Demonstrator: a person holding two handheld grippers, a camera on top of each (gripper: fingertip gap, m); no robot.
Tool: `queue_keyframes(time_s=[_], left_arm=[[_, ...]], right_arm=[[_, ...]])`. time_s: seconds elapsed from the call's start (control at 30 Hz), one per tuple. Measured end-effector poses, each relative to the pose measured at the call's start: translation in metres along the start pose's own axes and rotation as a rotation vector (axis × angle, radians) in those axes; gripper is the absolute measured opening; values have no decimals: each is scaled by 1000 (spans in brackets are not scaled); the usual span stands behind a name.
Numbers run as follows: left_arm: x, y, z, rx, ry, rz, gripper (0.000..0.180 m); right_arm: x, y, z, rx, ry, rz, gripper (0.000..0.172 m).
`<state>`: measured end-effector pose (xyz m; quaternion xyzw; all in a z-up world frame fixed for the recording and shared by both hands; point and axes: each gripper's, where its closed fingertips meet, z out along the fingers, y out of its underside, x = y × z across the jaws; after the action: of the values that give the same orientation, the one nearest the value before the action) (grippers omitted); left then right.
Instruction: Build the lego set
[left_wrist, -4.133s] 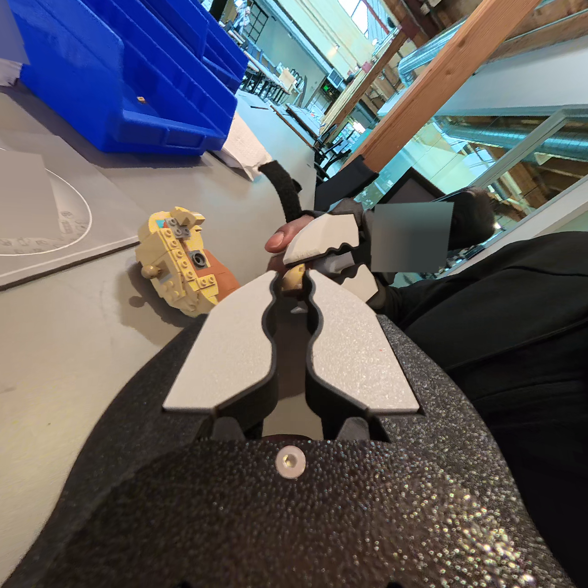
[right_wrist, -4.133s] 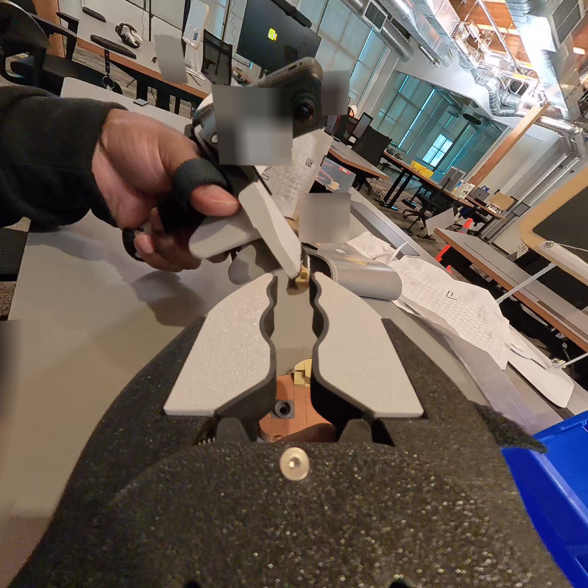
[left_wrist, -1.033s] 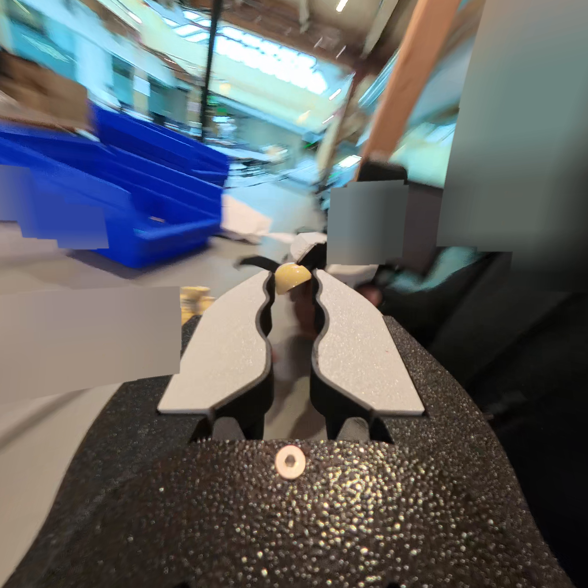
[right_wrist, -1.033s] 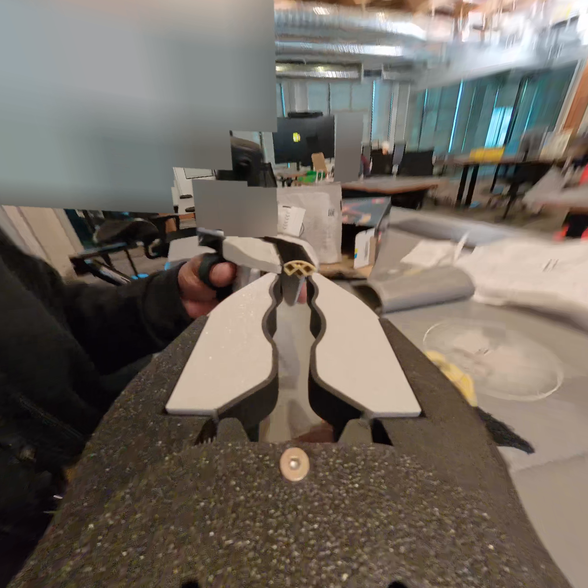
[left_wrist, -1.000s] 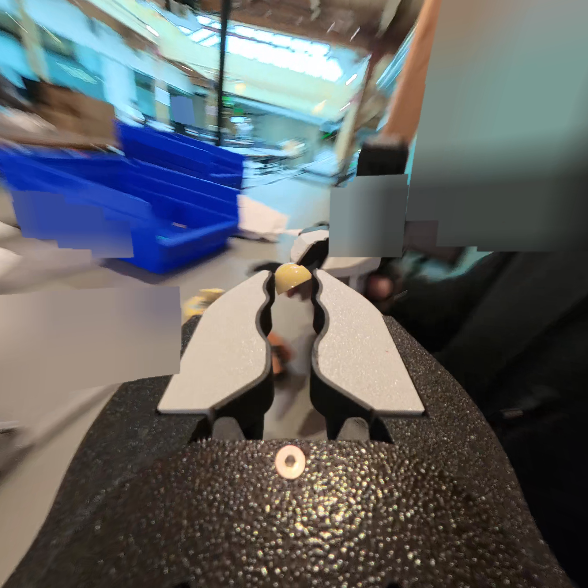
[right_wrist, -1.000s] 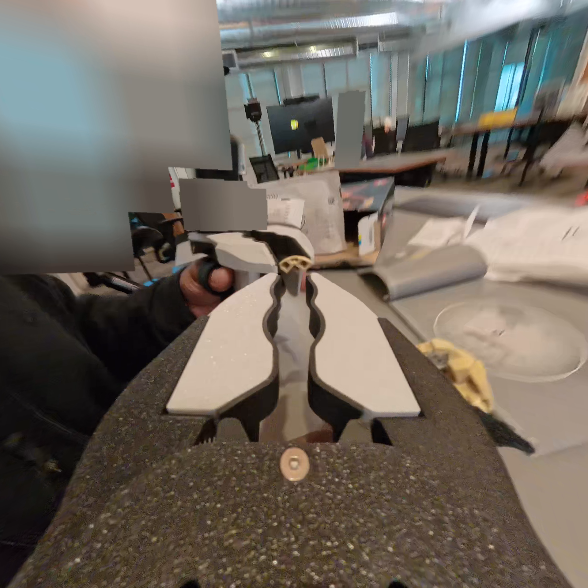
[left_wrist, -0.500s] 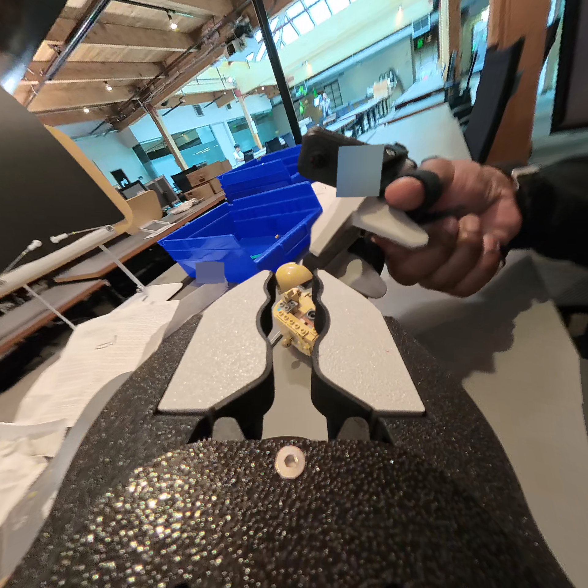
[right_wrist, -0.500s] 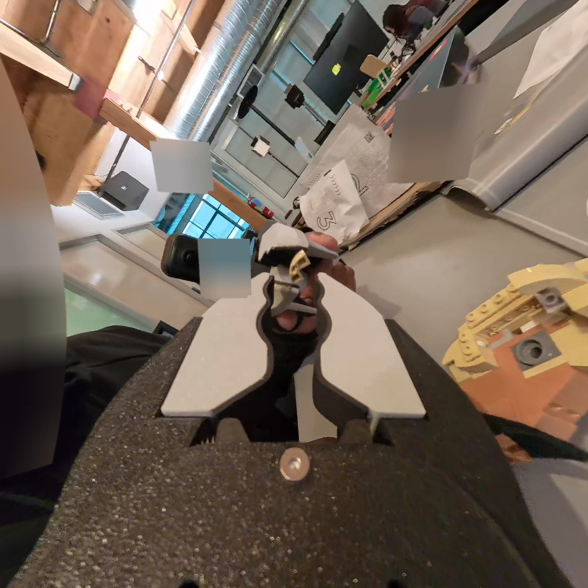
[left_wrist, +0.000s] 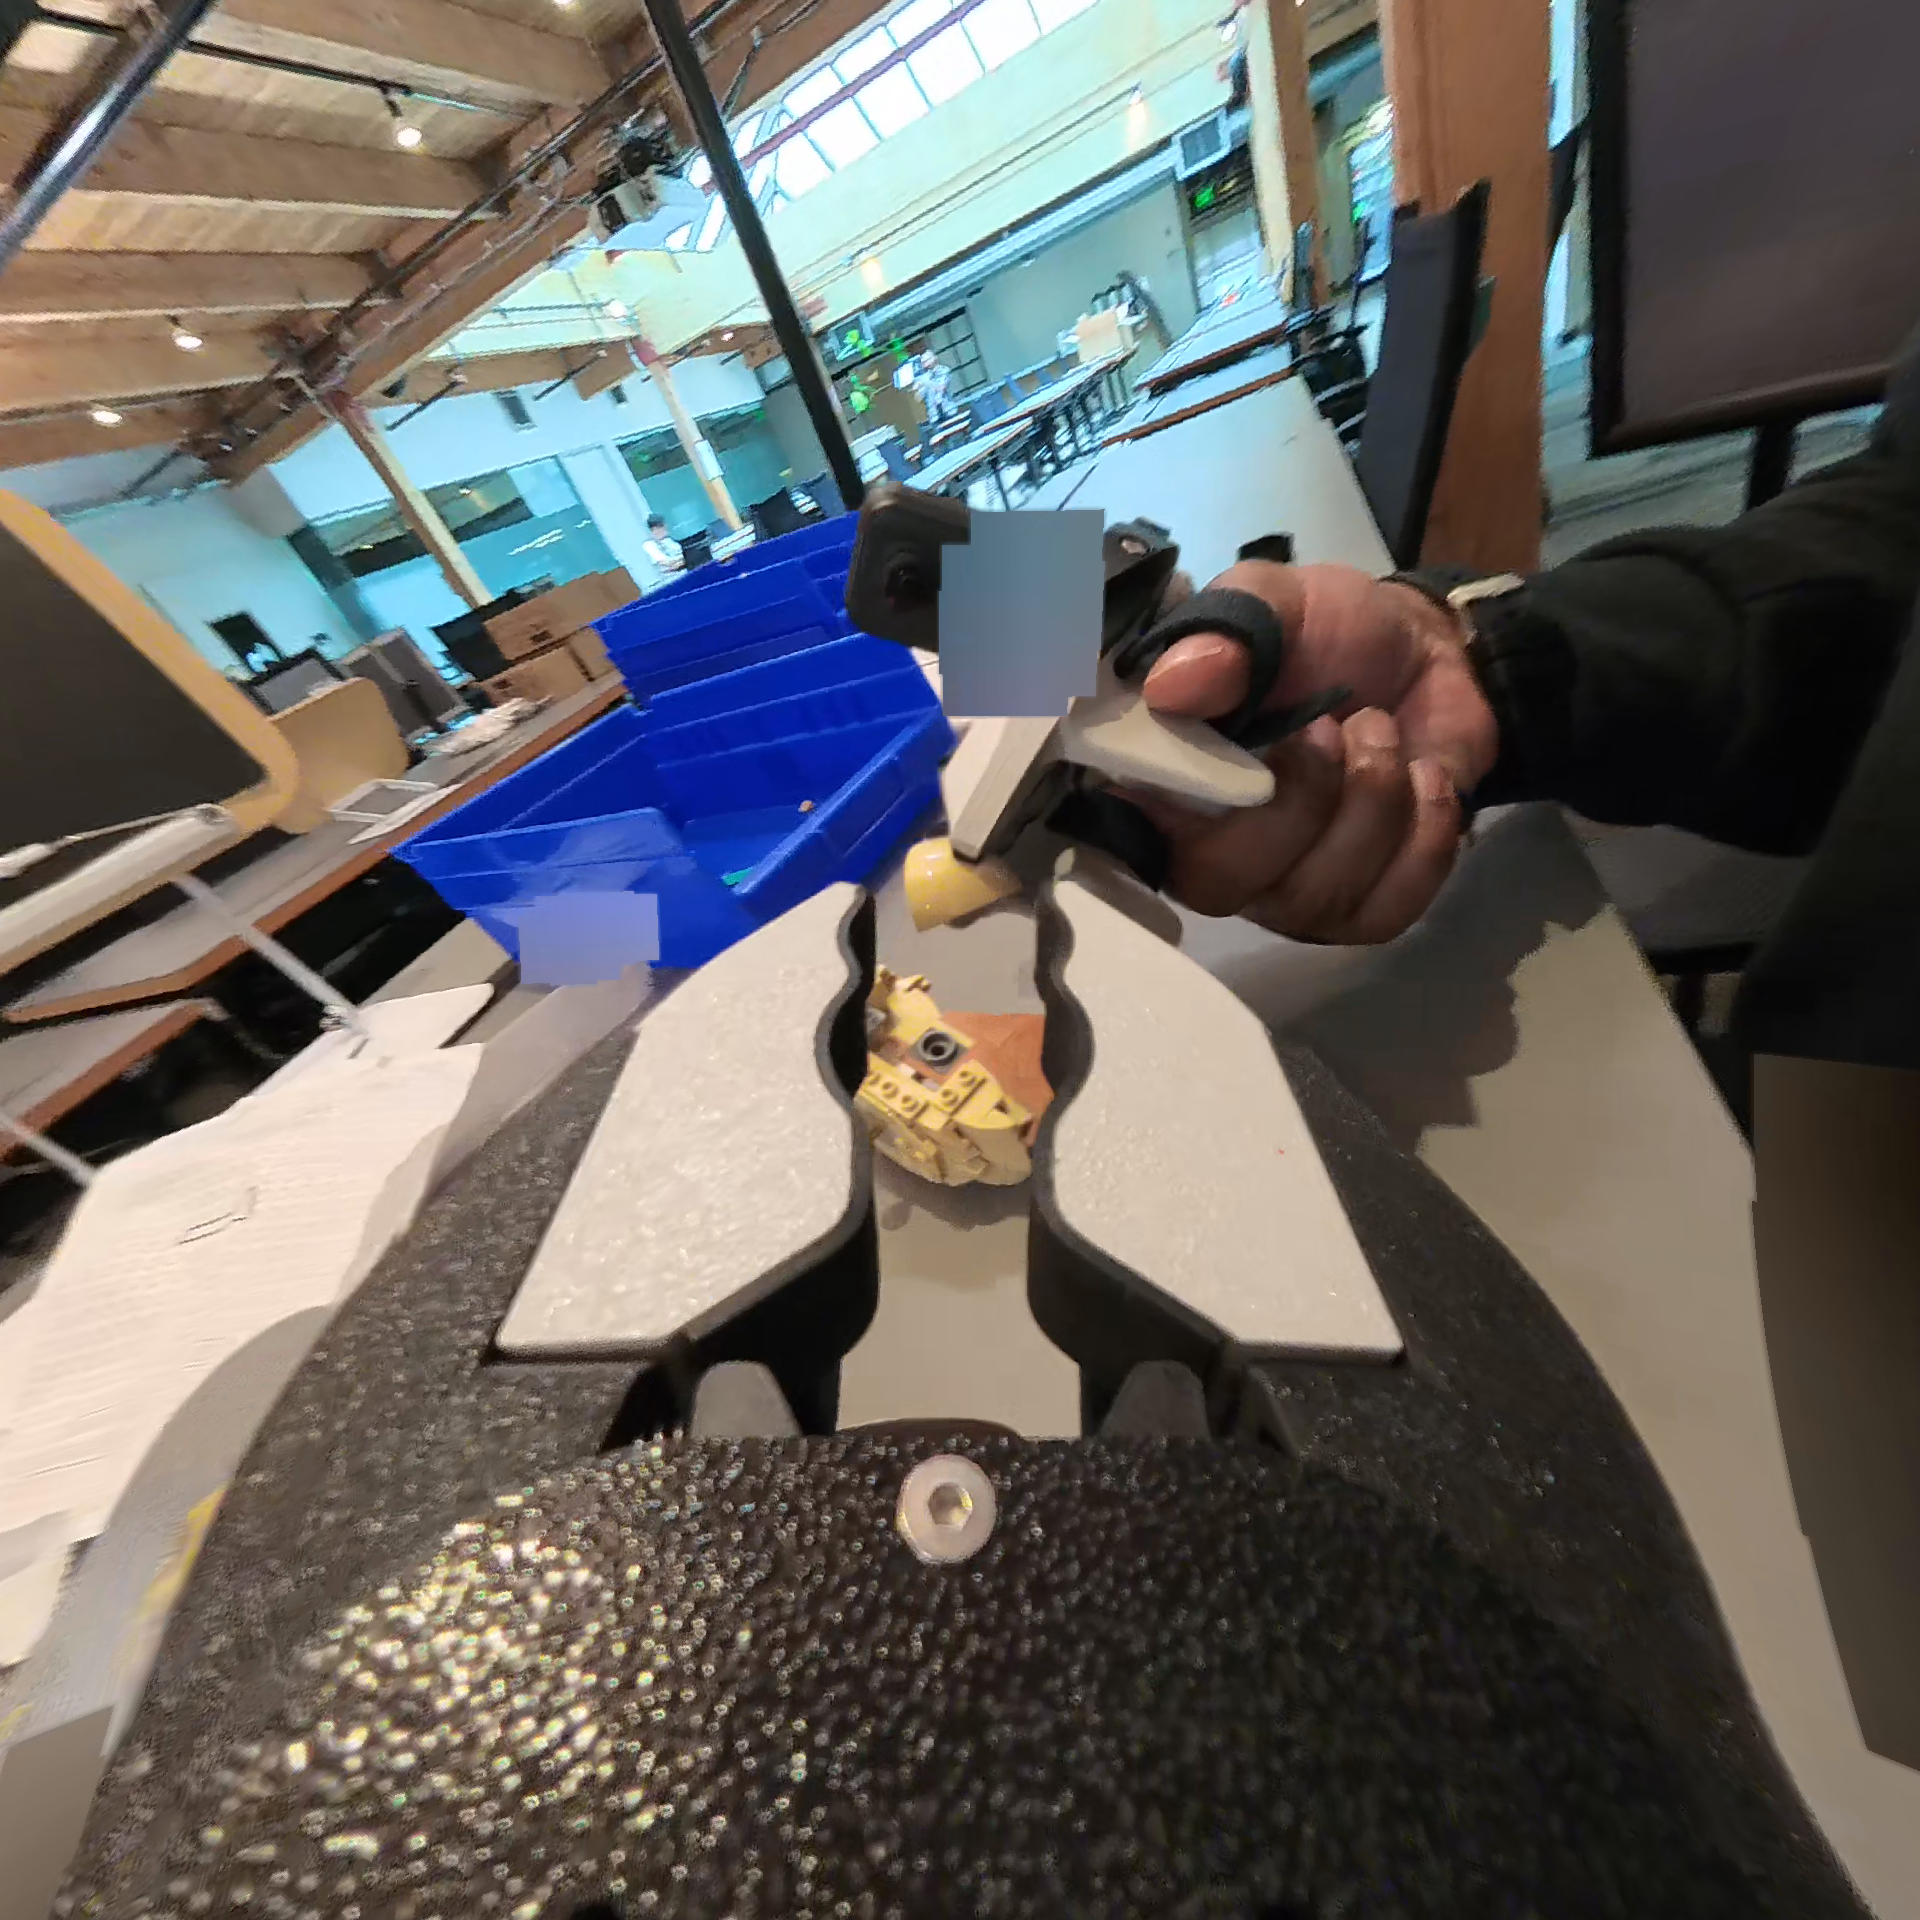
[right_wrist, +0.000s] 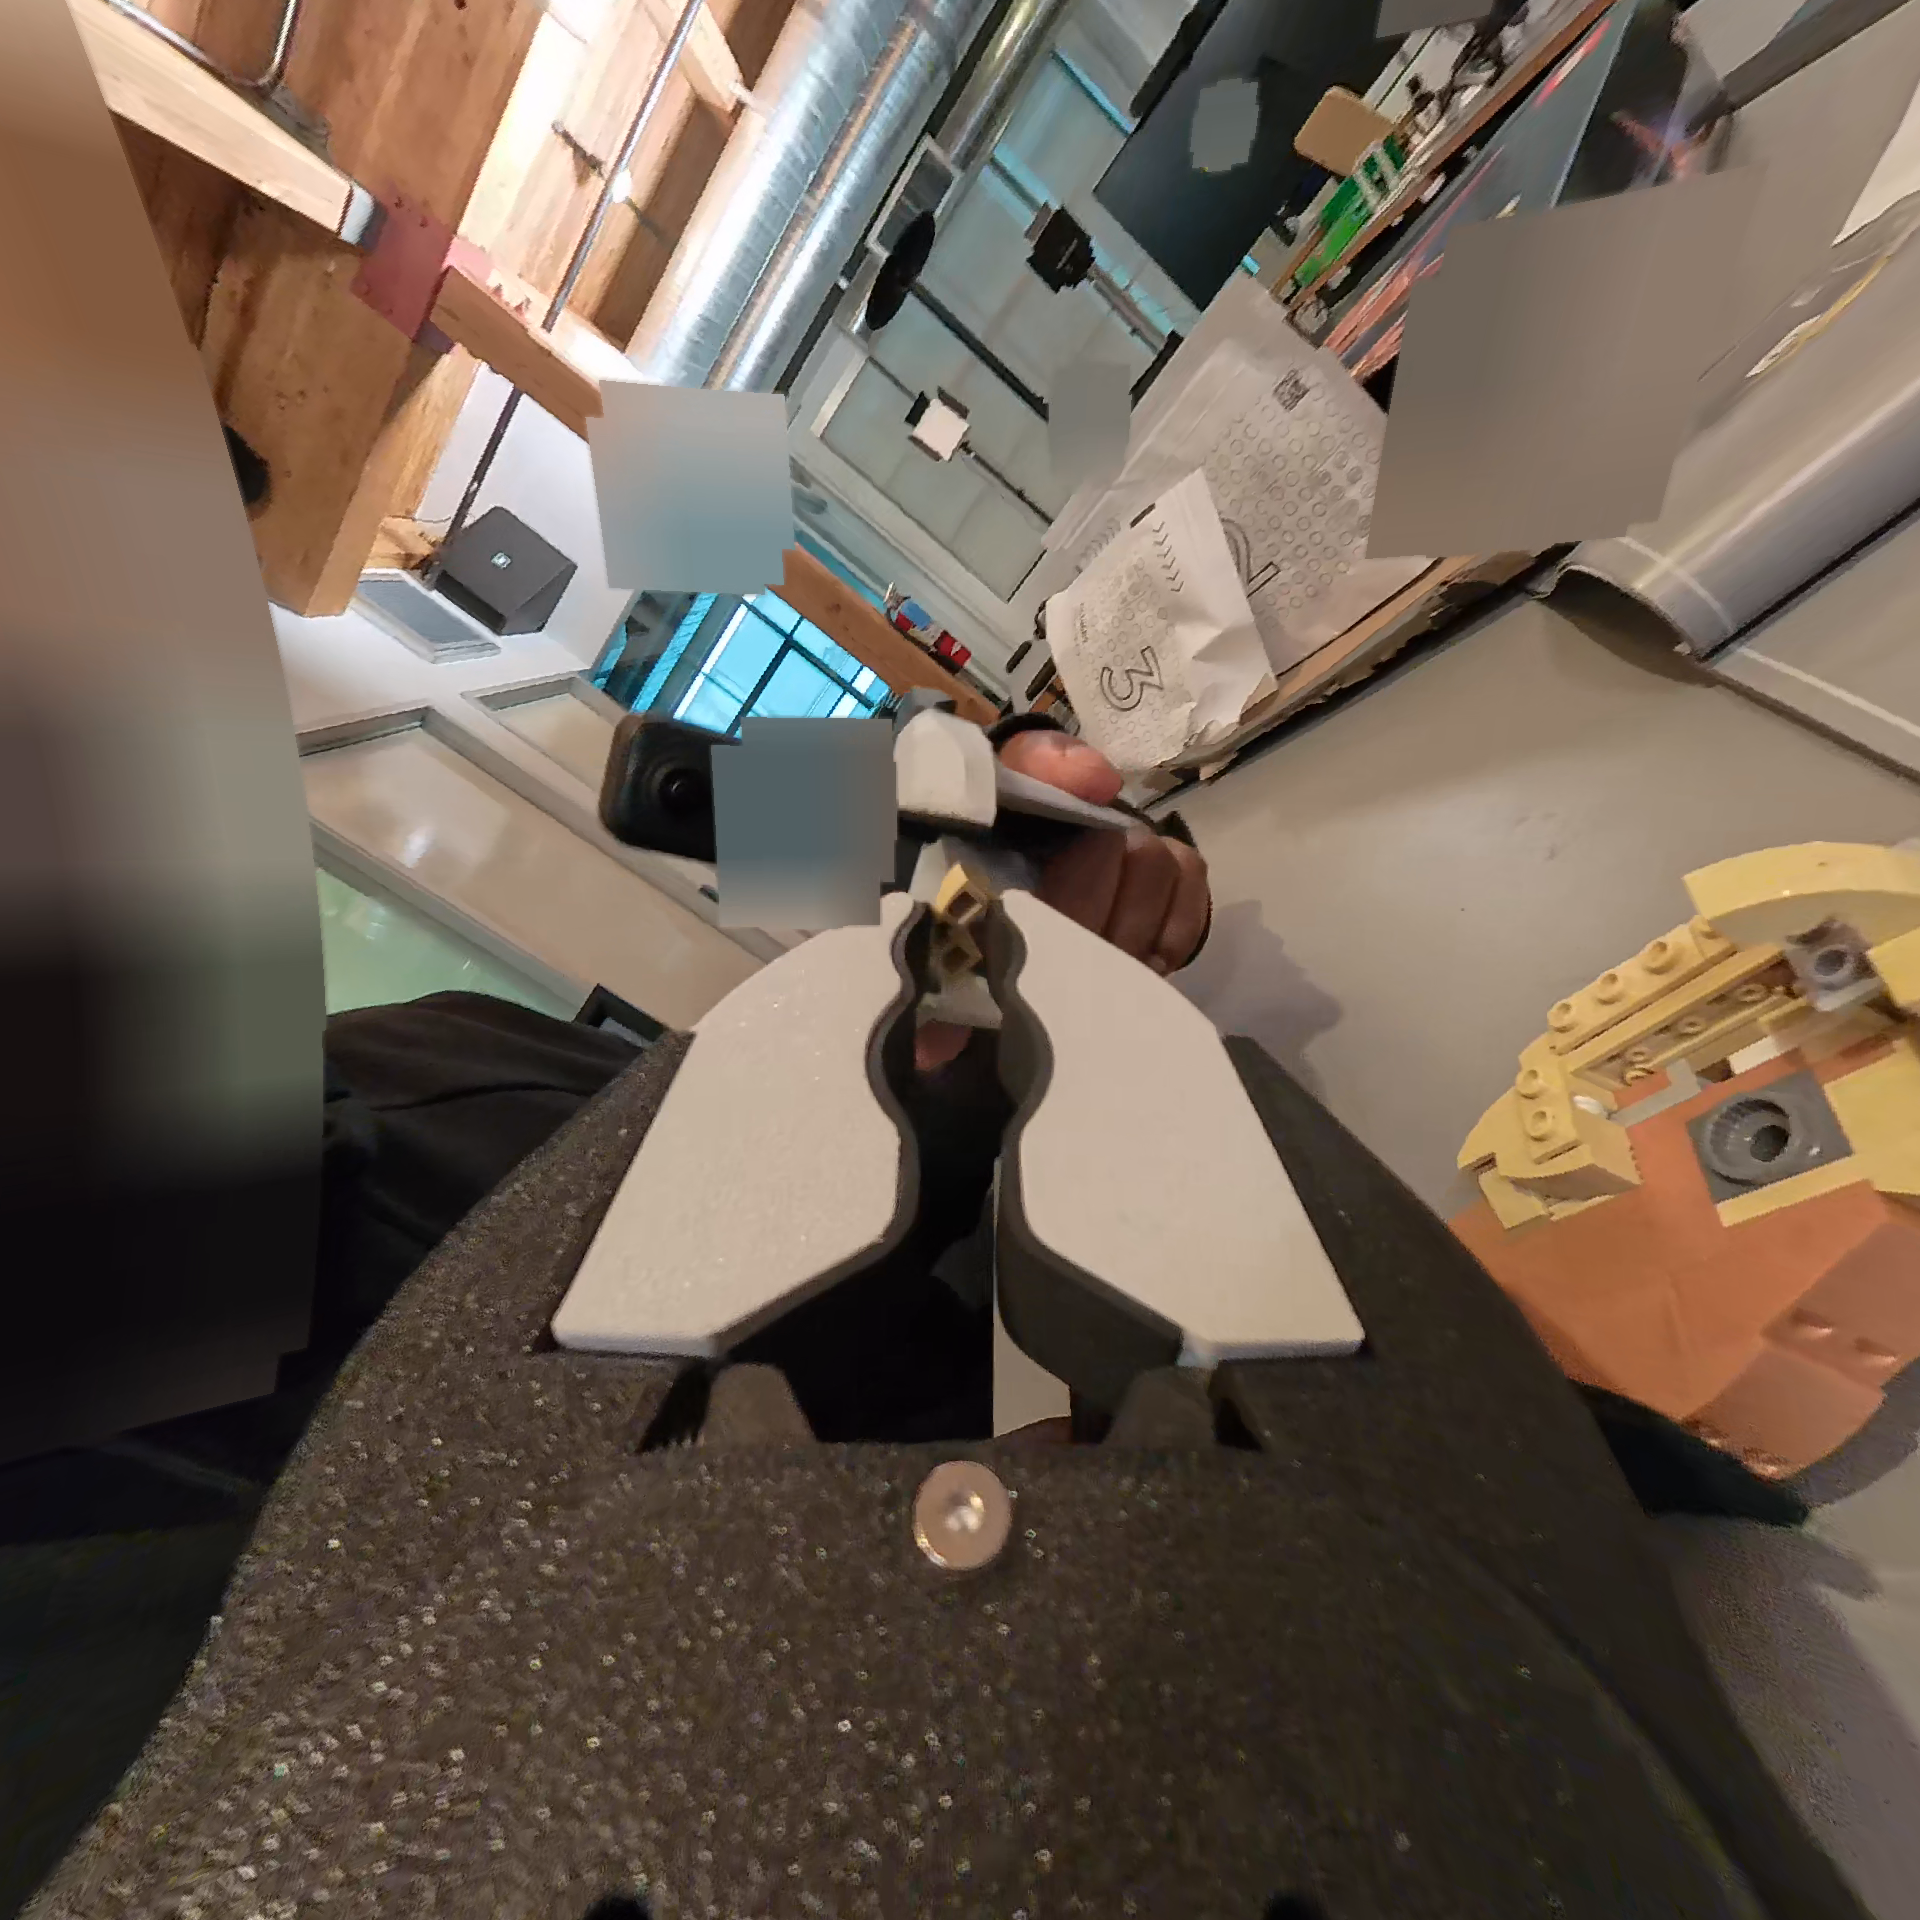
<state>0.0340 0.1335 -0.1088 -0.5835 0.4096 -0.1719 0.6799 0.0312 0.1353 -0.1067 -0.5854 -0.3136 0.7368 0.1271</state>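
My right gripper (right_wrist: 956, 928) is shut on a small tan rounded brick (right_wrist: 958, 935), with both pads pressed on it. In the left wrist view the same brick (left_wrist: 956, 883) hangs from the right gripper's fingers (left_wrist: 1003, 800), which a hand holds. My left gripper (left_wrist: 951, 914) is open. Its fingertips stand on either side of the brick with a gap on each side. A tan and brown brick model (left_wrist: 951, 1091) lies on the grey table (left_wrist: 1455, 1091) below both grippers. It also shows at the right of the right wrist view (right_wrist: 1714, 1122).
Stacked blue bins (left_wrist: 727, 790) stand behind the model. White paper sheets (left_wrist: 208, 1195) lie at the left. Paper bags (right_wrist: 1164, 623) and a rolled grey mat (right_wrist: 1766, 488) sit at the table's far side. A person's dark sleeve (left_wrist: 1714, 675) is at the right. The tips of both grippers are at nearly the same place.
The tan brick passed from my left gripper to my right. The right pads closed on it and the left fingers opened off it. Both grippers came down over the model.
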Motion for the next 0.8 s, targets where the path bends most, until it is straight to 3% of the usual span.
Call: queue_keyframes(time_s=[0.13, 0.47, 0.8], left_arm=[[6, -3, -5, 32, 87, -49, 35], [20, -1, -2, 11, 106, 116, 25], [21, -2, -5, 9, 117, 118, 21]], right_arm=[[-5, 8, 1, -59, -41, 11, 10], [-10, 20, 8, -119, -87, 44, 10], [-12, 22, 8, -128, -94, 37, 10]])
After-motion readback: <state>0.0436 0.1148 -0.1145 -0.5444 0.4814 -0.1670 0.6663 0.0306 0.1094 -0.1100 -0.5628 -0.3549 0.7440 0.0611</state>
